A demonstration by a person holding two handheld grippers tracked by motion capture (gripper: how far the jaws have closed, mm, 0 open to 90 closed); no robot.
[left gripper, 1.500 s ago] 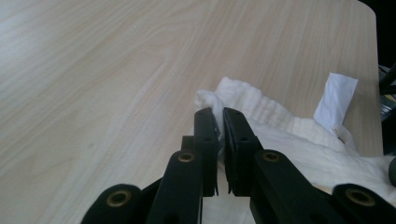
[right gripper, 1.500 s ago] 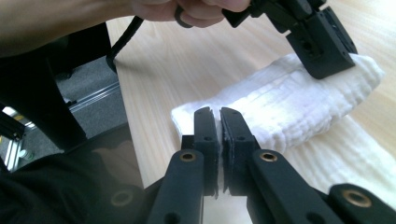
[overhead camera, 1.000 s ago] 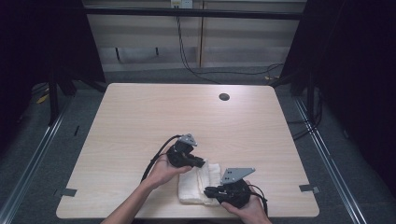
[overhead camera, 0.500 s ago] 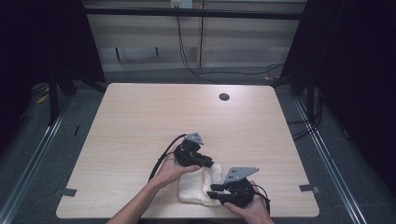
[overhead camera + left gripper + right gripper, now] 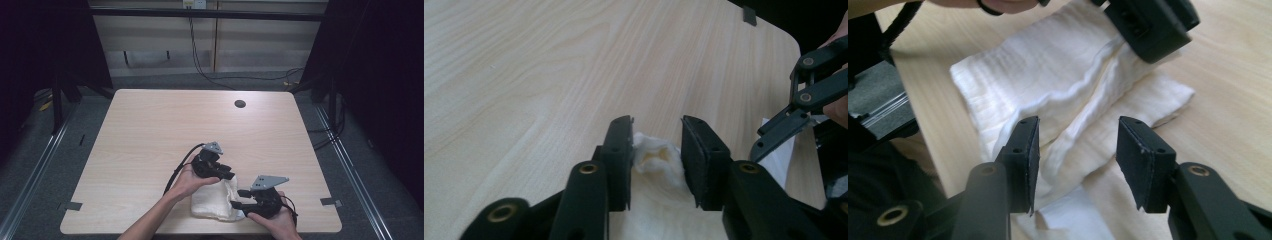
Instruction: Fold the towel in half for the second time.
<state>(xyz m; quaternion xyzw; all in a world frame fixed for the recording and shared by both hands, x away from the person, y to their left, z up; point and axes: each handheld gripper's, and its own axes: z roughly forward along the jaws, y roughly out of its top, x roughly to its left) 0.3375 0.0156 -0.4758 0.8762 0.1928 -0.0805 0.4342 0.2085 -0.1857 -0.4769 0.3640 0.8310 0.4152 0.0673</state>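
Observation:
A folded white cloth (image 5: 212,202) lies near the front edge of the wooden table (image 5: 150,130). My left gripper (image 5: 227,175) is at the cloth's far right corner. In the left gripper view its pads are shut on a bunched bit of cloth (image 5: 655,154). In the right gripper view the cloth (image 5: 1048,75) rises in a ridge toward those jaws. My right gripper (image 5: 1075,135) stands open low over the cloth's near side, one jaw on each side of a fold and nothing pinched between them. In the high view it (image 5: 239,198) sits at the cloth's right edge.
A dark round hole (image 5: 240,104) marks the table's far side. The left gripper's black cable (image 5: 180,167) loops over the table beside the hand. The table's front edge runs just below the cloth, and the floor beyond is dark.
My left gripper has moved right and slightly forward along the cloth's far edge to its right corner. The right gripper has shifted a little and stays open at the cloth's right edge.

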